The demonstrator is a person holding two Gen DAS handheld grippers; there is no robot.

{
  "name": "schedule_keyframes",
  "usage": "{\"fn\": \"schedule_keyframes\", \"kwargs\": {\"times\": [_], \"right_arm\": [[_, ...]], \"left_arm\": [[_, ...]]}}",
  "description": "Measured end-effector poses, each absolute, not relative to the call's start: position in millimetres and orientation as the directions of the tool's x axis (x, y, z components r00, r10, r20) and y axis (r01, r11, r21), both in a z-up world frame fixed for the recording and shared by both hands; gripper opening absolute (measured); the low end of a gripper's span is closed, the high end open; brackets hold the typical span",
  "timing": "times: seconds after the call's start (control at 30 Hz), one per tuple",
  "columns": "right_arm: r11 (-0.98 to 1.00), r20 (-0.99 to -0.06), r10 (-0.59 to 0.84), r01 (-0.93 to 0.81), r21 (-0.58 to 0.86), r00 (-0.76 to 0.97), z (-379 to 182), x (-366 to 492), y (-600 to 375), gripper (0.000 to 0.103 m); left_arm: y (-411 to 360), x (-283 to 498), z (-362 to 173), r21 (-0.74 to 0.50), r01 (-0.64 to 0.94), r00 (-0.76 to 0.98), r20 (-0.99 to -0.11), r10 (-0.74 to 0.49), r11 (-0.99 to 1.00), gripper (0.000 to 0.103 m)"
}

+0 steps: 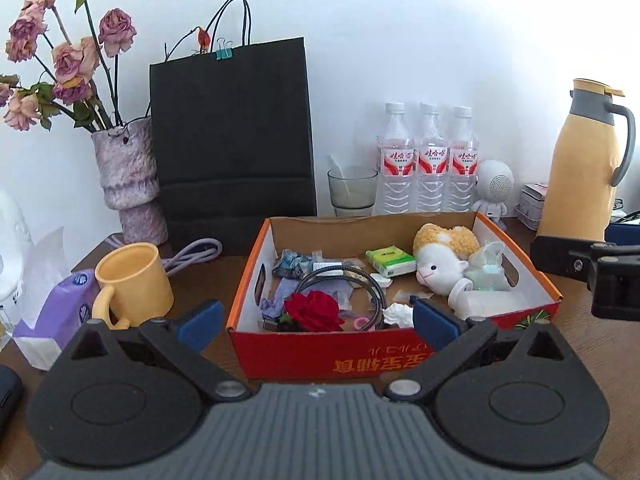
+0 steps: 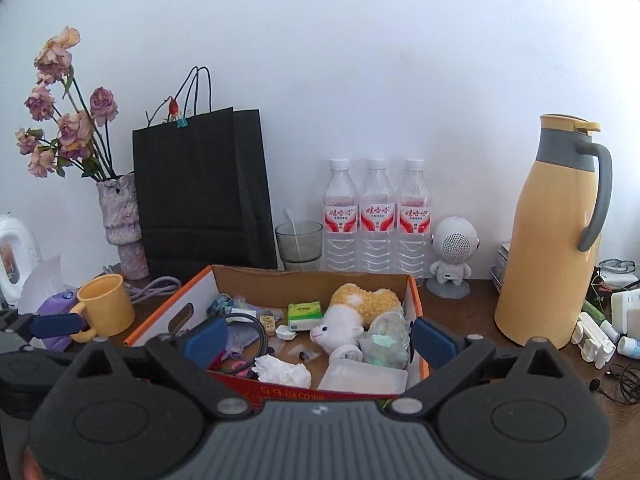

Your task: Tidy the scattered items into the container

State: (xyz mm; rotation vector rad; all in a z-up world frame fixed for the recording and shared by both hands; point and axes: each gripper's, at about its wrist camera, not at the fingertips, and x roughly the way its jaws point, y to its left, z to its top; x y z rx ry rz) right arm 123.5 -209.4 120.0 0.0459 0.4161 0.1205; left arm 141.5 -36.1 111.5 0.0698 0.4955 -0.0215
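— Jaws of both our left gripper (image 1: 316, 322) and right gripper (image 2: 318, 338) stand spread, empty, before the box (image 1: 516, 268).

— We'd pinch the light, soft tissue pack (image 1: 60, 312), left of the box, across its middle.

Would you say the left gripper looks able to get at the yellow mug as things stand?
Probably yes: the mug stands uncovered beside the box, just ahead and left of the open left gripper, with nothing between.
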Motion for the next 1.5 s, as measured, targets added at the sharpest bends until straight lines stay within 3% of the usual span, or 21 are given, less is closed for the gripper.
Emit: {"fn": "schedule_keyframes", "kwargs": {"times": [0.3, 0.43, 0.57, 0.67, 1.0, 1.2, 1.5], "right_arm": [[0.995, -0.432, 0.101, -0.089, 0.047, 0.896, 84, 16, -208, 0.099], [0.990, -0.389, 0.139, -0.134, 0.040, 0.911, 59, -57, -209, 0.103], [0.995, -0.390, 0.095, -0.082, 0.051, 0.916, 43, -94, -214, 0.103], [0.994, -0.398, 0.108, -0.090, 0.064, 0.911, 39, -99, -214, 0.103], [0.992, -0.499, 0.123, -0.087, 0.095, 0.858, 15, -40, -198, 0.103], [0.994, -0.624, 0.095, -0.034, 0.108, 0.776, -8, 9, -194, 0.103], [0.999, -0.651, 0.030, -0.029, 0.013, 0.759, -14, 32, -184, 0.103]], "left_arm": [[-8, 12, 102, 0.080, 0.049, 0.932, -0.363, -0.017, 0.996, 0.103], [13, -56, 71, 0.022, 0.053, 0.957, -0.286, -0.045, 0.998, 0.103], [25, -79, 59, -0.039, 0.048, 0.921, -0.386, -0.059, 0.998, 0.103], [25, -82, 57, -0.002, 0.053, 0.921, -0.386, -0.050, 0.999, 0.103], [7, -22, 35, 0.001, 0.062, 0.846, -0.531, -0.052, 0.998, 0.103], [-8, 19, 21, 0.026, 0.102, 0.802, -0.594, -0.066, 0.994, 0.103], [-11, 44, 3, 0.016, 0.085, 0.743, -0.667, -0.053, 0.996, 0.103]]}}
